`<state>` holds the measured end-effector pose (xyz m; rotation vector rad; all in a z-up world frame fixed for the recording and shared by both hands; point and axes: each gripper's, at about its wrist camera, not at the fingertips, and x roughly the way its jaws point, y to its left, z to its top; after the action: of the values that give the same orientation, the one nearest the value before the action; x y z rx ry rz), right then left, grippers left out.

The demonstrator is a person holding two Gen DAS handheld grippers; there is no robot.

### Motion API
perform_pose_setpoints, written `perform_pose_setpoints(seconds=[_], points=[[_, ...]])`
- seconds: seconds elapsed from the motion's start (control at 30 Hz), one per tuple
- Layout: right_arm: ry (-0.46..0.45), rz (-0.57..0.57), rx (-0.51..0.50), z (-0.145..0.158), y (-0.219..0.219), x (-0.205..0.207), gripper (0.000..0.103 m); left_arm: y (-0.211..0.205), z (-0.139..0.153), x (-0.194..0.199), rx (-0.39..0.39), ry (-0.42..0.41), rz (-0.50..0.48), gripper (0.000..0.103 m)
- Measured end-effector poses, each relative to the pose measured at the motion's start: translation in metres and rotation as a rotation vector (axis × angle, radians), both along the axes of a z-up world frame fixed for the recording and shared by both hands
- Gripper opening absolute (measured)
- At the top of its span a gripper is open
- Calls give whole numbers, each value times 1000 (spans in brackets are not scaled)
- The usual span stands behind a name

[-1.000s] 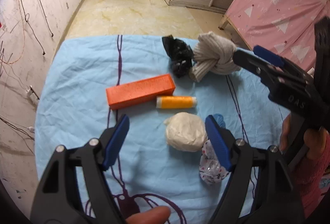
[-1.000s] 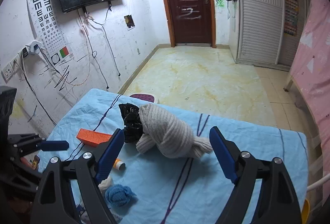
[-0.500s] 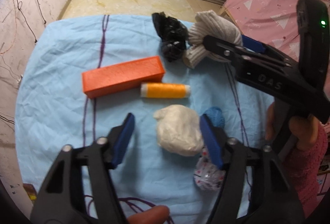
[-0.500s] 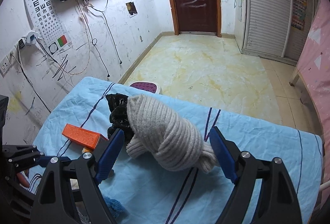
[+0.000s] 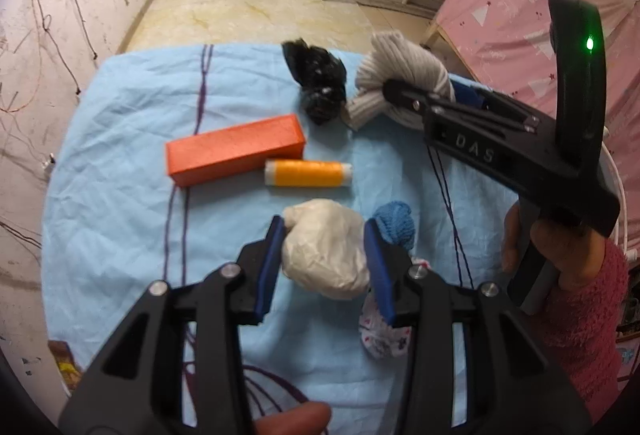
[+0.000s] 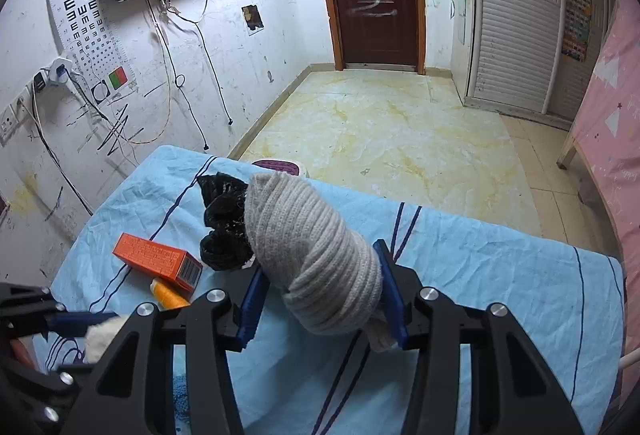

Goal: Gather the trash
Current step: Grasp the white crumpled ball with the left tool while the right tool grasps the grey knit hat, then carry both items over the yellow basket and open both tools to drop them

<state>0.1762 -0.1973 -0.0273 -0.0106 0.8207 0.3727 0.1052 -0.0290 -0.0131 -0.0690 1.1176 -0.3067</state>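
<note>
A worn room with scribbled walls, a brown door and a pink bed; in front stands a worktop (image 5: 120, 139) under a blue cloth. The left tool (image 5: 326, 267) is closing around a white wad (image 5: 324, 255) at the near side, its pads almost touching it. The right tool (image 6: 320, 299) is closing on a grey knit bundle (image 6: 316, 255) at the far right, beside a black bag (image 6: 224, 227). An orange box (image 5: 236, 149) and a yellow spool (image 5: 308, 174) lie in the middle, not touched. The step in hand, I think, is grasping two pieces together. Next both grips must become firm before lifting, because the soft pieces may slip.
</note>
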Motion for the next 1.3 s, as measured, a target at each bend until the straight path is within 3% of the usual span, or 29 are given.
perform_pose_setpoints(seconds=[0.53, 1.3], points=[[-68, -29, 60, 33, -27, -36, 44, 12, 56, -23, 33, -164, 44, 39], [-160, -219, 111, 64, -142, -98, 44, -87, 79, -37, 71, -231, -109, 39]])
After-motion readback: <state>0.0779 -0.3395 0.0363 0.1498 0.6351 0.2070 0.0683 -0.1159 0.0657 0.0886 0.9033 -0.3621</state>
